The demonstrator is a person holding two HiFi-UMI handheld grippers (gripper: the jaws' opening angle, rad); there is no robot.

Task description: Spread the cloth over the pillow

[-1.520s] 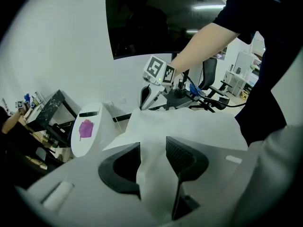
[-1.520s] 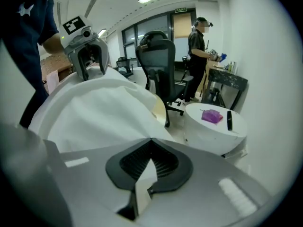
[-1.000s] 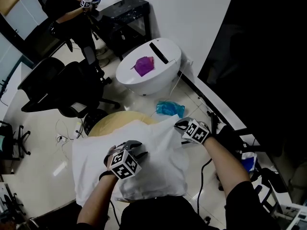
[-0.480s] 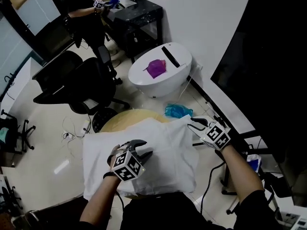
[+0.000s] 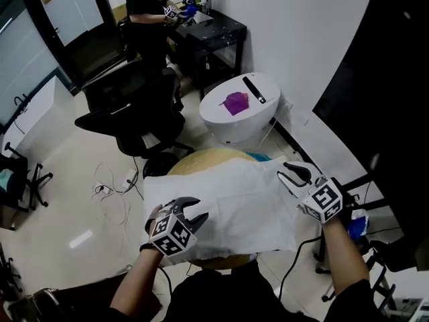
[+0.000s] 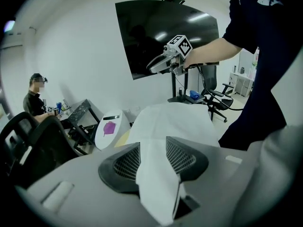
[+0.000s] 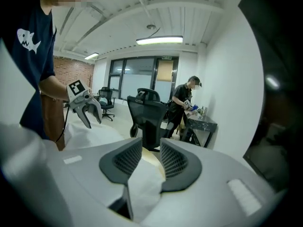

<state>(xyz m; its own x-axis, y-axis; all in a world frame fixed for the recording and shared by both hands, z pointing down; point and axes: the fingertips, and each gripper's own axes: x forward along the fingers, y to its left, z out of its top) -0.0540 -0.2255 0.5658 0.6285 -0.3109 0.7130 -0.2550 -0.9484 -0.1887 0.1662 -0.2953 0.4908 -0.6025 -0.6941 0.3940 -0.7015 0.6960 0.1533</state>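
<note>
Spreading the white cloth [image 5: 228, 206] over the round yellow pillow [image 5: 208, 156], with one corner gripped and the other lying free.

Head view: anchoring the near left corner with the left gripper [image 5: 200, 208], presumably so the sheet cannot slide while it is drawn flat. Hovering the right gripper [image 5: 285, 174] at the far right corner, jaws apart, probably because that side already lies smooth. Leaving only a rim of pillow bare on the side toward the office chair [image 5: 127, 123].
Left gripper view: clamping a gathered fold of cloth between both mesh pads, the rest fanning out wide over the pillow.
Right gripper view: standing open above the cloth's edge, which lies loose between and below the pads, with pillow showing in the gap. Likely needing only a last tug or smoothing.
</note>
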